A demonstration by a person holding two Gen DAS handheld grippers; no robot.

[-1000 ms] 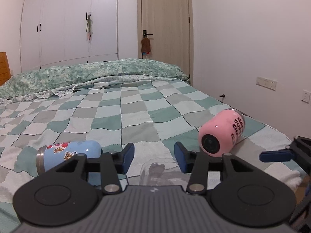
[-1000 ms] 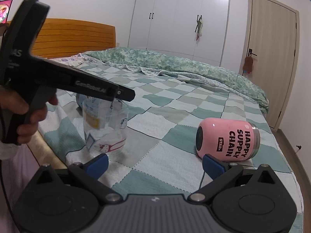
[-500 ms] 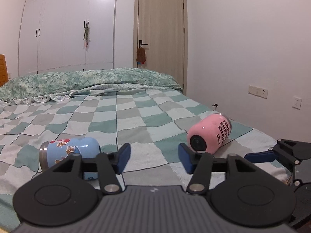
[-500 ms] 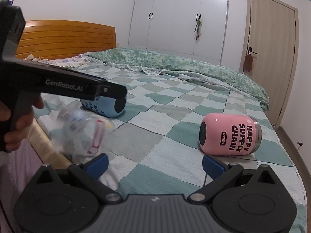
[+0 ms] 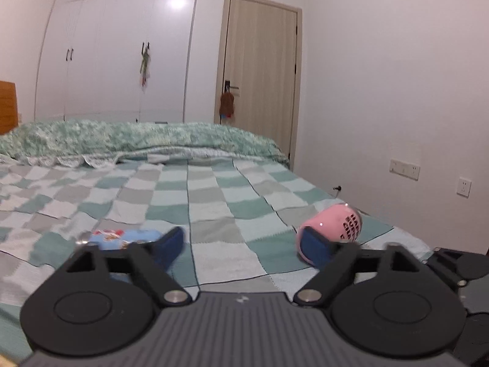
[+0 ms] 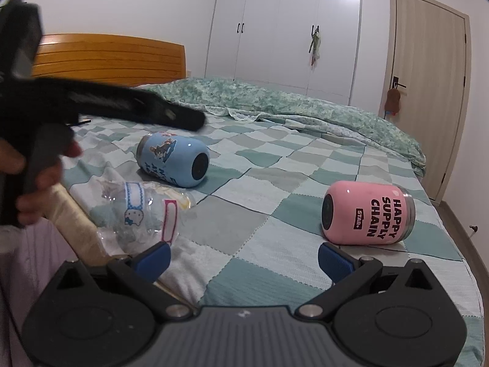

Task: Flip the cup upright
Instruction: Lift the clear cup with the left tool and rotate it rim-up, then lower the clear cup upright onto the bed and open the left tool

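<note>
Three cups lie on their sides on the checked bedspread. A clear plastic cup [image 6: 146,214] with cartoon prints lies at the near left bed edge. A blue cup [image 6: 172,163] lies behind it, base toward me; it also shows in the left wrist view [image 5: 122,240]. A pink cup [image 6: 368,217] lettered "HAPPY SUPPLY CHAIN" lies at the right, also in the left wrist view [image 5: 331,229]. My left gripper [image 5: 243,246] is open and empty, raised above the bed; it shows blurred in the right wrist view [image 6: 128,110]. My right gripper [image 6: 243,258] is open and empty, low over the near edge.
The bed [image 6: 275,189] has a wooden headboard [image 6: 107,58] at the left and a rumpled green duvet [image 6: 290,104] at the far side. A white wardrobe [image 6: 284,30] and a door [image 6: 428,91] stand behind. The bed's right edge drops to the floor.
The clear cup was upright at the near left and has toppled onto its side. My left gripper has opened wider, risen and pulled away from it. The right gripper has stayed put.
</note>
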